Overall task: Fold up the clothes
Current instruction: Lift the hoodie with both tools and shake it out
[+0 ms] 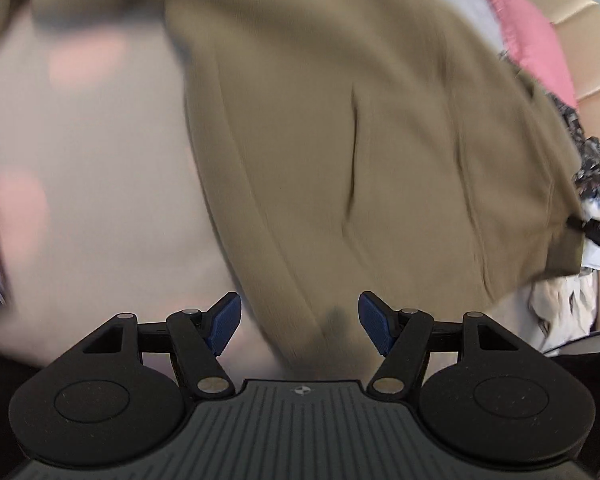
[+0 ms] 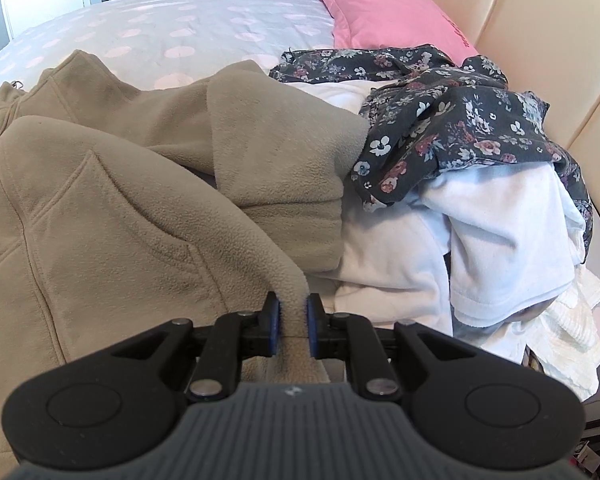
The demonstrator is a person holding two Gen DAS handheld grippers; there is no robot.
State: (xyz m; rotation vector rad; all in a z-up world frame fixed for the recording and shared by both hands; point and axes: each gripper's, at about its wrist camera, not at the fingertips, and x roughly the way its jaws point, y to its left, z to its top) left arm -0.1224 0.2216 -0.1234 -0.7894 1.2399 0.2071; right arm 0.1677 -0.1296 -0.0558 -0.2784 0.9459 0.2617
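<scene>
Tan fleece jacket [image 2: 112,200] spread over the near left of the bed [image 2: 160,20], one sleeve folded across its right side. Right gripper [image 2: 292,322] pinches a near edge of the fleece between its blue pads. Left gripper [image 1: 300,324] stands agape above the fleece, gripping nothing; view blurred. To the right, a floral garment [image 2: 460,120] tops white clothes [image 2: 500,232]. Pink pillow [image 2: 384,12] far right.

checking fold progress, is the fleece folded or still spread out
Partly folded: one fleece flap lies doubled over the body, an edge pinched in the right gripper.
</scene>
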